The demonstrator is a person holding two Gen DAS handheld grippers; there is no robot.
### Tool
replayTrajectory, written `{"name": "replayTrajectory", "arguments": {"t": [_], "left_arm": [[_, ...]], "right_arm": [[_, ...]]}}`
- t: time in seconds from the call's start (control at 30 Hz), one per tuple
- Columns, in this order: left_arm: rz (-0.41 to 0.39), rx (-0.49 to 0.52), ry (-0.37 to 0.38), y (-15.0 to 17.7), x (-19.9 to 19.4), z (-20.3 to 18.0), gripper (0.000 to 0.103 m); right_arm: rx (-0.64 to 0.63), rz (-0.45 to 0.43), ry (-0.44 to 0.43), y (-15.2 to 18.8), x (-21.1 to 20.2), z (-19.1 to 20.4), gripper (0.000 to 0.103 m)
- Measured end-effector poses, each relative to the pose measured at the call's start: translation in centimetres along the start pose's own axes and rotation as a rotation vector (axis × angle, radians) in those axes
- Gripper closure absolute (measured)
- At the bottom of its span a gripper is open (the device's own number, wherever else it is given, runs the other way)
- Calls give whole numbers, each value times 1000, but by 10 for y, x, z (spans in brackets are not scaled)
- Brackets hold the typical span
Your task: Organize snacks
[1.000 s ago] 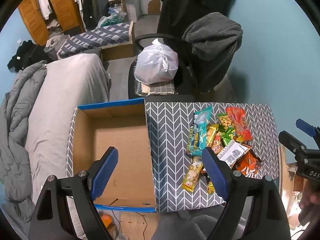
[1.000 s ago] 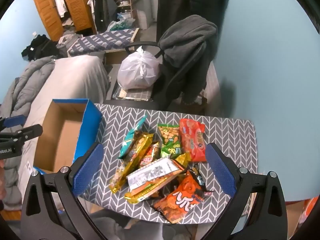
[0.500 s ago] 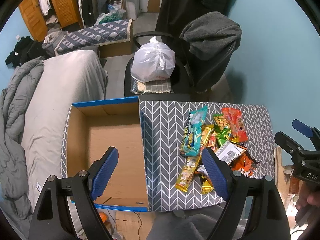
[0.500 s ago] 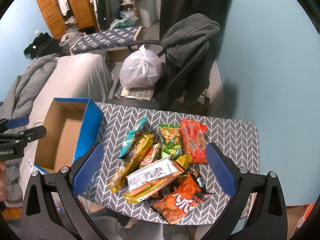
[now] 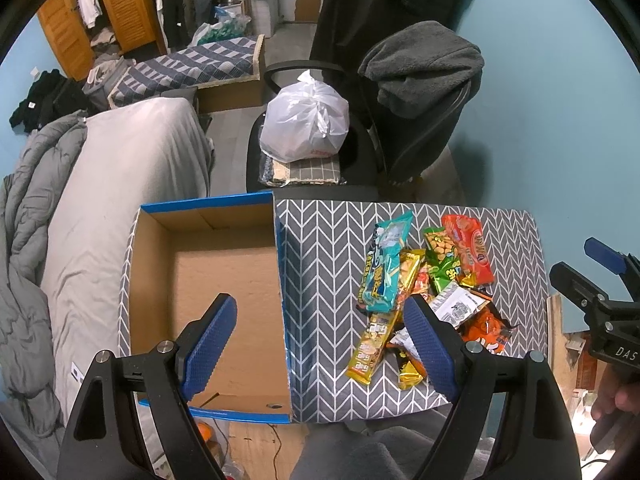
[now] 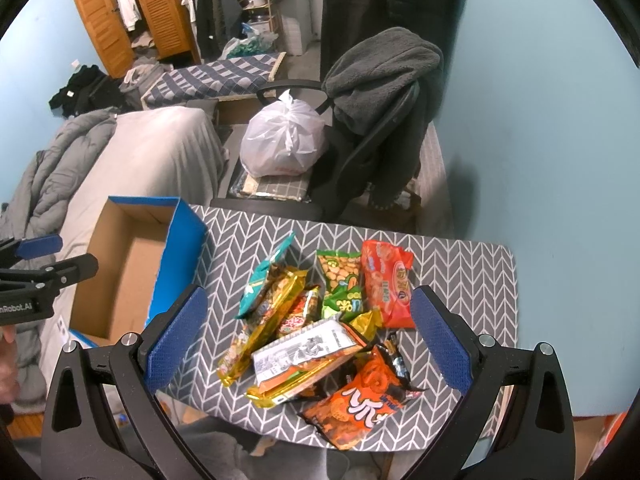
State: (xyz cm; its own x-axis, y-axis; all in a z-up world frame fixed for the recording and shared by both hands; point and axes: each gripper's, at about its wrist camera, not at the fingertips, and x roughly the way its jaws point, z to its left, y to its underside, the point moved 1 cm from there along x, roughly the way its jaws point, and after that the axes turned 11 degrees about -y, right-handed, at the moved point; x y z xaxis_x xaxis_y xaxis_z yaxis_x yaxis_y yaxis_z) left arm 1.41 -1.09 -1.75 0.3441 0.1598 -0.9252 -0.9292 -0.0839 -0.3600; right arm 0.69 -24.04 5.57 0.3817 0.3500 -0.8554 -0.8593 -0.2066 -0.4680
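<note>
Slight camera drift only over the last second: box (image 5: 208, 280) slid a bit rightward and lower in the left view, snack pile (image 6: 320, 320) a touch lower in the right view, nothing lifted or dropped. Reads as task not started, both tools hovering high before a first pick. Left gripper (image 5: 320, 344) jaws spread wide, empty, straddling the box's right wall in view, well above it. Right gripper (image 6: 308, 336) jaws spread wide, empty, framing the pile from above, no contact. Snacks all on the chevron-cloth table (image 6: 460, 264), overlapping in one heap: red bag (image 6: 386, 280) and green bag (image 6: 340, 280) at far side, teal pack (image 6: 266, 276) leftward, gold bars (image 6: 264, 328) in middle, white-label pack (image 6: 304, 350) on top, orange bag (image 6: 360, 404) nearest front edge, close to overhanging. Box empty, open-topped, blue-rimmed, sitting at table's left end, just beside the pile side with bare cloth between. Tall box wall needs clearing on any transfer. Bare cloth right of and behind pile gives room for approach; front edge tight. Chair (image 6: 380, 140) with white bag (image 6: 284, 140) behind table, well apart.
</note>
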Motion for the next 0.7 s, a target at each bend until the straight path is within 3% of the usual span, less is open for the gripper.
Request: {"name": "replayTrajectory", "arguments": {"t": [0.7], "left_arm": [[5,2,4,1,-1,-3,16]], "right_arm": [[-12,4,-13,-1,1,3,3]]}}
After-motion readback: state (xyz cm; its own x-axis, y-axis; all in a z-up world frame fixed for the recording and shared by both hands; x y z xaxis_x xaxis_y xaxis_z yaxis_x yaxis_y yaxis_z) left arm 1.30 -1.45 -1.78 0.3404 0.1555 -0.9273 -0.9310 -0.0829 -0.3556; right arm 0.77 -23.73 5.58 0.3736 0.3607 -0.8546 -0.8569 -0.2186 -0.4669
